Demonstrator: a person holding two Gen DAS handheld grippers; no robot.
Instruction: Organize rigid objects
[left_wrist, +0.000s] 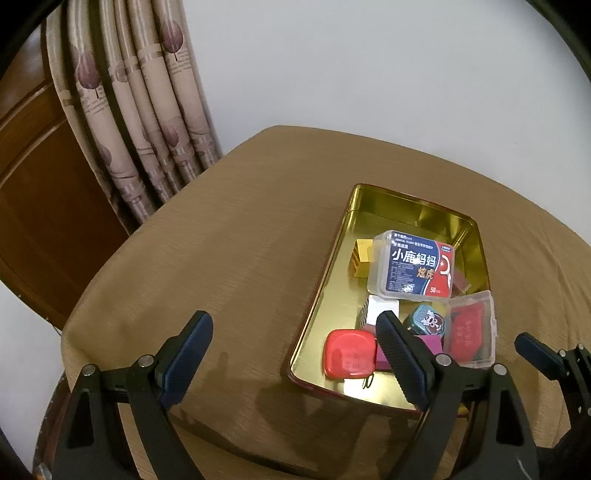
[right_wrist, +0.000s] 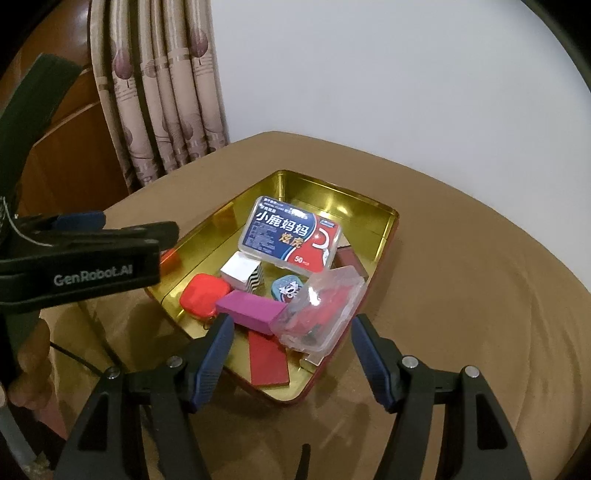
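All the little things sit in the gold tin mid-frame; the bench looks bare. Both tongs, left tongs and right tongs, are apart and hold nothing.

The floss box reads "小鹿妈妈" and "50"; the left hand-held gripper reads "GenRobot.AI".

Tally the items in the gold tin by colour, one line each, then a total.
In the gold tin, as far as visible:
Red: 2, rounded case, flat card
Purple: 1, block
Clear: 2, floss box, small case
White with stripes: 1, box
Teal: 1, small tin
Yellow: 1, box
Total: 8
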